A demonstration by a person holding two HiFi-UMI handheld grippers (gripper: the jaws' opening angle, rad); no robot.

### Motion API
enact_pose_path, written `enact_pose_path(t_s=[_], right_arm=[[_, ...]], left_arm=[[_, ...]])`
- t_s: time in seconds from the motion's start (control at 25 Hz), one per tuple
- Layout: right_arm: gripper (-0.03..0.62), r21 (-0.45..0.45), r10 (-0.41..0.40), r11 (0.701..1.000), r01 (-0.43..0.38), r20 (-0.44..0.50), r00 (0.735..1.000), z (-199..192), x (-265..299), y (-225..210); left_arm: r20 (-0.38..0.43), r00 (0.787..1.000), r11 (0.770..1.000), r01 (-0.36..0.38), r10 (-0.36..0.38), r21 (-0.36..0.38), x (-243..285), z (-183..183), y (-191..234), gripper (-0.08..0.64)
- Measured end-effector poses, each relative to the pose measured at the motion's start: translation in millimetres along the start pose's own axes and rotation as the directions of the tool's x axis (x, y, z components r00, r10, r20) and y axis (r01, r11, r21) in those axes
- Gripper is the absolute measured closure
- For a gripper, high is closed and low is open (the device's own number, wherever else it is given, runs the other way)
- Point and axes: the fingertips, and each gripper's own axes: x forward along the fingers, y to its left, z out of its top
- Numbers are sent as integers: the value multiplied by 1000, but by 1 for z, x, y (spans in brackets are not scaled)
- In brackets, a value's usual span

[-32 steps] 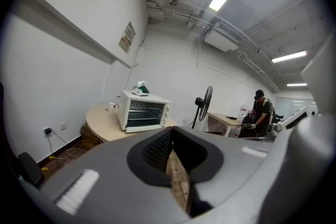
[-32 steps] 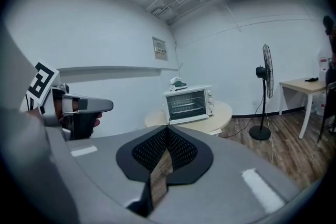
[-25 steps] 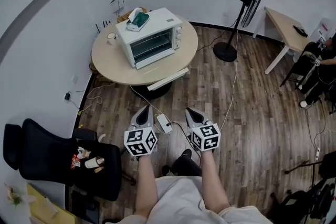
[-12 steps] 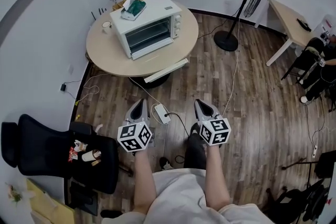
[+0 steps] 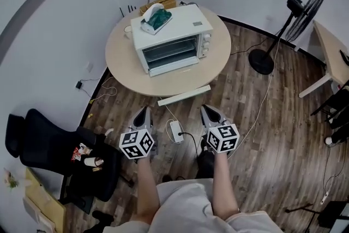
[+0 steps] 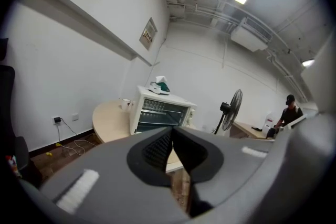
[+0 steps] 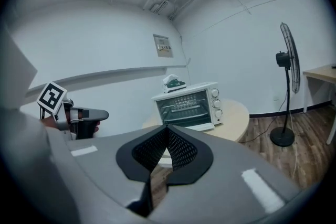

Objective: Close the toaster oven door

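A white toaster oven point(image 5: 172, 38) stands on the round wooden table point(image 5: 122, 71). Its front faces me, and its door appears dropped open, with the rack showing inside point(image 7: 185, 107). A green and white item point(image 5: 155, 18) lies on its top. My left gripper point(image 5: 143, 113) and right gripper point(image 5: 208, 111) are side by side over the floor, short of the table's near edge. Both are shut with nothing between their jaws. The left gripper view shows the oven point(image 6: 160, 113) ahead, past the closed tips point(image 6: 172, 131). The right gripper's tips point(image 7: 167, 128) also point at it.
A white cup point(image 5: 128, 31) sits behind the oven. A white bar point(image 5: 184, 95) lies below the table's near edge, and a power strip point(image 5: 176, 131) with cables is on the floor between the grippers. A standing fan point(image 5: 294, 13) is at right, a black chair point(image 5: 60, 155) at left.
The table and oven have come nearer and shifted toward the middle of the head view. Both grippers have travelled forward toward the table, still shut.
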Motion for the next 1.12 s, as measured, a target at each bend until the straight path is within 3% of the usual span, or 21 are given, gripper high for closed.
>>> enact_pose_path(t_s=[0.24,0.52,0.84,1.12], right_arm=[[592,54,128,990,-128,8,992,34,44,-38],[592,-25,223,974,-224,-37,974,53,81,-64],[592,-160,253,951,-265,-87,963,70,111,-100],[592,-145,329,928,-343,-115,937,74,135,-118]], left_arm=[[4,999,998,-49,50,-32,57,14,-21,502],[18,993,993,-116,117,-30,95,28,-31,502],[56,983,983,-173,177,-68,135,39,-46,502],[26,962,959,-270,273,-84,135,16,-42,502]])
